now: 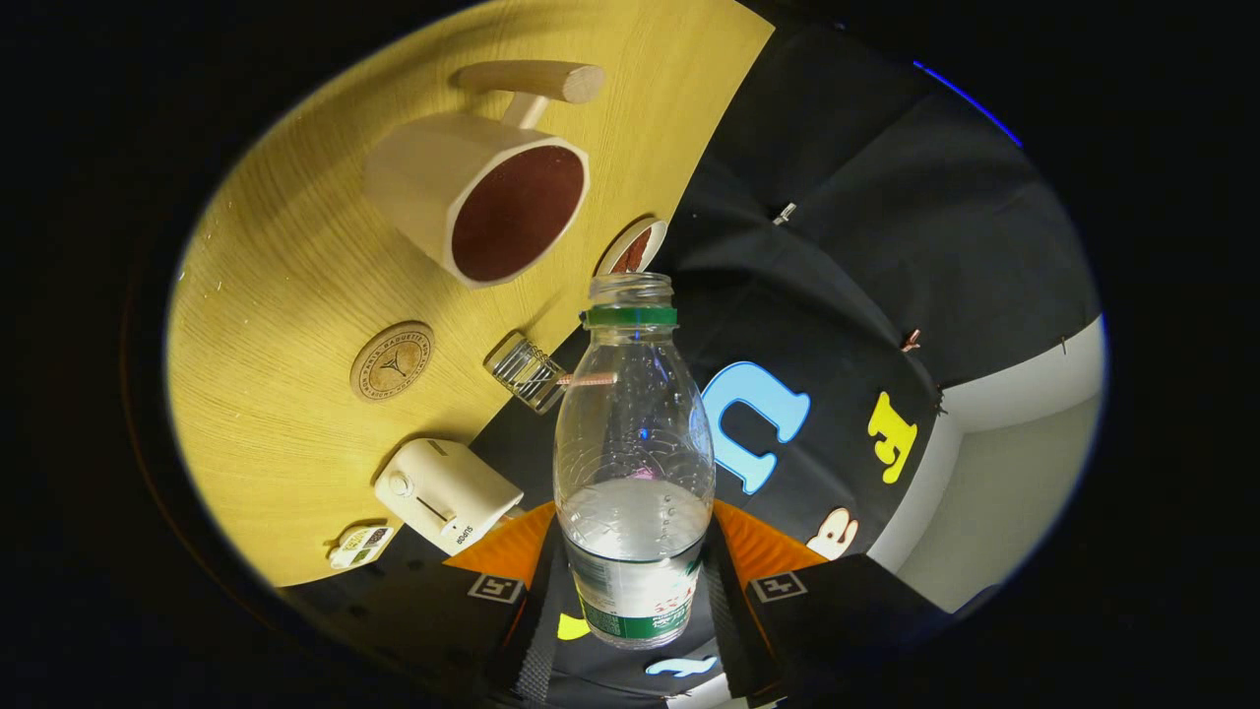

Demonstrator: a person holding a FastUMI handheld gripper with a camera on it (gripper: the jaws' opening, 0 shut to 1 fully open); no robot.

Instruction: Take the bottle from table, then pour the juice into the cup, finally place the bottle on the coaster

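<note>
Your gripper point(635, 566) has both fingers clamped on the uncapped bottle point(633, 463), lifted and tilted. Its mouth sits well short of the cup point(482, 192); tip further now and juice hits the table point(285, 295) near the coaster point(392, 361).

**A staged recording booth with kitchen props**

Black cloth point(886, 226) pinned up as a wall backs a wood-grain table point(285, 276). Along the table's far edge stand a small toaster point(448, 492) and a glass rack point(527, 371), household pieces set out as on a stage.
</note>
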